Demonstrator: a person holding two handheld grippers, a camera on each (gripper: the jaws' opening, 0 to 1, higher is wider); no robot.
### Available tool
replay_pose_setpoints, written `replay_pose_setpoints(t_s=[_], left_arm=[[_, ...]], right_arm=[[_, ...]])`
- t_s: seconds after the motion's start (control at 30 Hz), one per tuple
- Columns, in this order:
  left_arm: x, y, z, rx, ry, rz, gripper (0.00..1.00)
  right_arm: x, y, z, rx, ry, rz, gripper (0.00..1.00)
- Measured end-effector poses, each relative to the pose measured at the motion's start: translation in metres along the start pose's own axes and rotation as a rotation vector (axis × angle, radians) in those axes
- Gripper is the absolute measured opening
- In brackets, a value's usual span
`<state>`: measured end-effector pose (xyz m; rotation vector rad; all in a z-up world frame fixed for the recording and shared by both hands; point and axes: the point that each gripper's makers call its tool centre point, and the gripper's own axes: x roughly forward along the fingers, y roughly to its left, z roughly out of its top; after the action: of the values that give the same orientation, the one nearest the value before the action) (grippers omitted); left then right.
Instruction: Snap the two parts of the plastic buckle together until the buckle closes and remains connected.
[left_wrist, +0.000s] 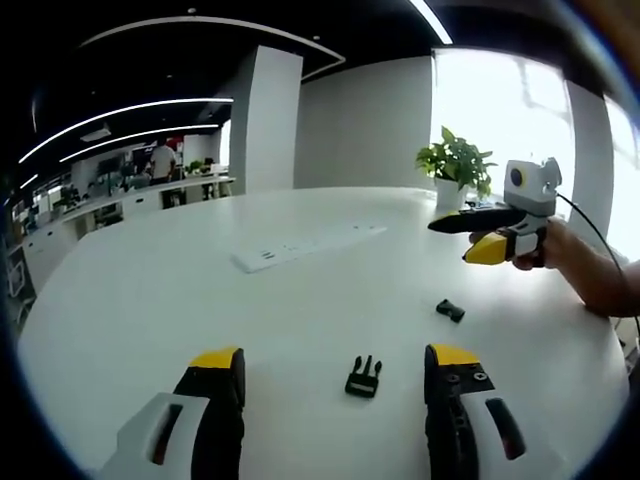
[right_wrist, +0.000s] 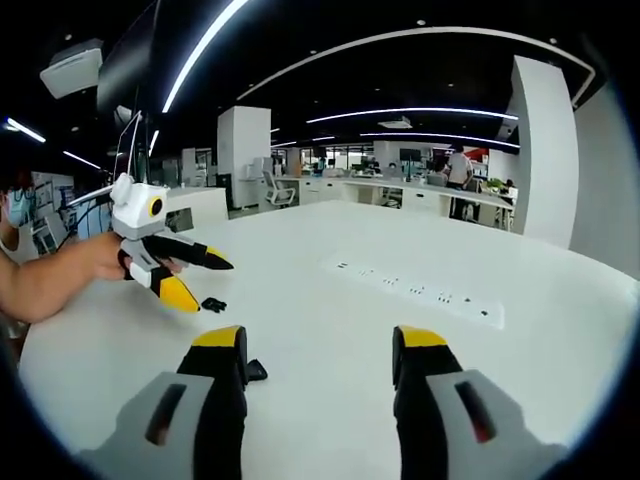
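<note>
Two black buckle parts lie apart on the white table (left_wrist: 200, 300). The pronged part (left_wrist: 363, 377) rests just ahead of my left gripper (left_wrist: 335, 360), between its wide open jaws. In the right gripper view the same pronged part (right_wrist: 213, 304) lies below the left gripper (right_wrist: 205, 282), which a hand holds above the table. The socket part (left_wrist: 450, 310) sits farther right, under the hand-held right gripper (left_wrist: 455, 240). My right gripper (right_wrist: 320, 340) is open and empty, with the socket part (right_wrist: 255, 371) peeking out beside its left jaw.
A long white power strip (left_wrist: 310, 245) lies across the middle of the table, also seen as the power strip (right_wrist: 415, 290). A potted plant (left_wrist: 455, 165) stands at the far edge by a bright window. Desks and people fill the office behind.
</note>
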<state>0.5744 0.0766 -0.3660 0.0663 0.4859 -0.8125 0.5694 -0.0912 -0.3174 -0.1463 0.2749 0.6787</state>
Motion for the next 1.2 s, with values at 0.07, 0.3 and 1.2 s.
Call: replay_pose_setpoints(t_s=[0.07, 0.3, 1.2], left_arm=[[0.002, 0.0, -0.001, 0.002, 0.004, -0.002, 0.74], [0.004, 0.001, -0.001, 0.006, 0.004, -0.006, 0.74], [-0.005, 0.0, -0.007, 0.016, 0.004, -0.008, 0.69]], right_arm=[[0.002, -0.001, 0.0, -0.002, 0.001, -0.001, 0.59], [0.009, -0.002, -0.001, -0.012, 0.01, 0.002, 0.58], [0.042, 0.009, -0.004, -0.161, 0.086, 0.104, 0.61]])
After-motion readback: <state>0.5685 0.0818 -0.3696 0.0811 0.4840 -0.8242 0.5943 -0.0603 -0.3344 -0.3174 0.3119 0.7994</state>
